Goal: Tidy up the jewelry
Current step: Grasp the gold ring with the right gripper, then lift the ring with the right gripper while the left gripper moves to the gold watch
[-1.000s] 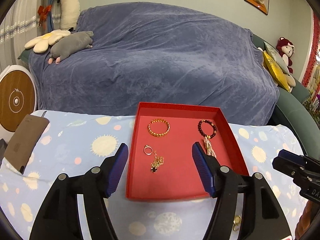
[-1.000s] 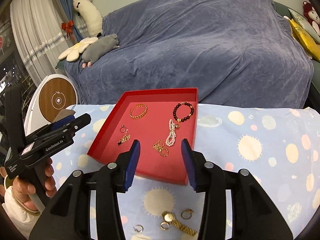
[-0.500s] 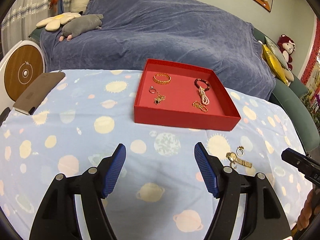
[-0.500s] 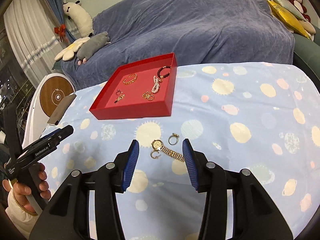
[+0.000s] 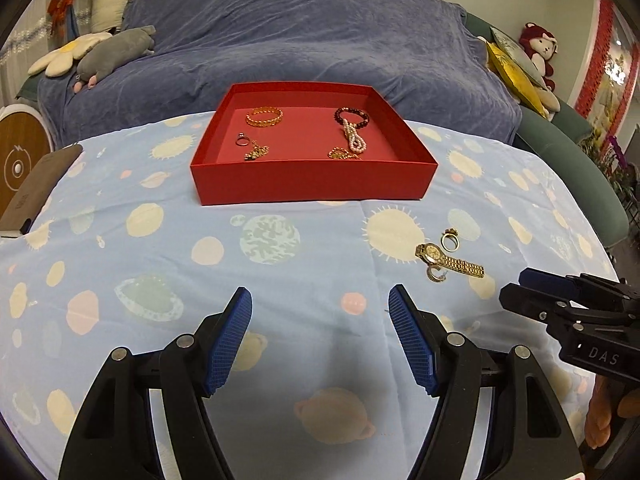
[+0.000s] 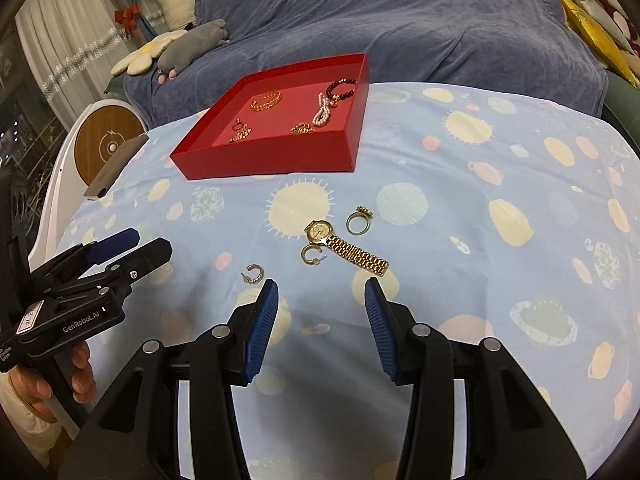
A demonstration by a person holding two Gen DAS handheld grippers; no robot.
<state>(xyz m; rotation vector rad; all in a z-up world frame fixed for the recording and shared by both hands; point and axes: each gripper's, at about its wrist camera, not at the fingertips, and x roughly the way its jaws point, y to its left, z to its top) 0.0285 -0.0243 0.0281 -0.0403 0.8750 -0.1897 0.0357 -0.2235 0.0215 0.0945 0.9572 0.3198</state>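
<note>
Our red tray (image 5: pixel 312 184) sits on the table with the planet cloth (image 6: pixel 500 160), in front of the blue sofa (image 5: pixel 300 32). It already keeps bracelets, a chain and a little ring so they stay together. Nearer to us than the tray lie the gold watch (image 6: pixel 344 246), a ring (image 6: pixel 357 220) and two hoop earrings (image 6: pixel 312 255), waiting to go in. Nothing blocks the way. Our left gripper (image 5: pixel 320 320) is wide and holds nothing. Our right gripper (image 6: pixel 319 312), just before the watch, is wide too.
</note>
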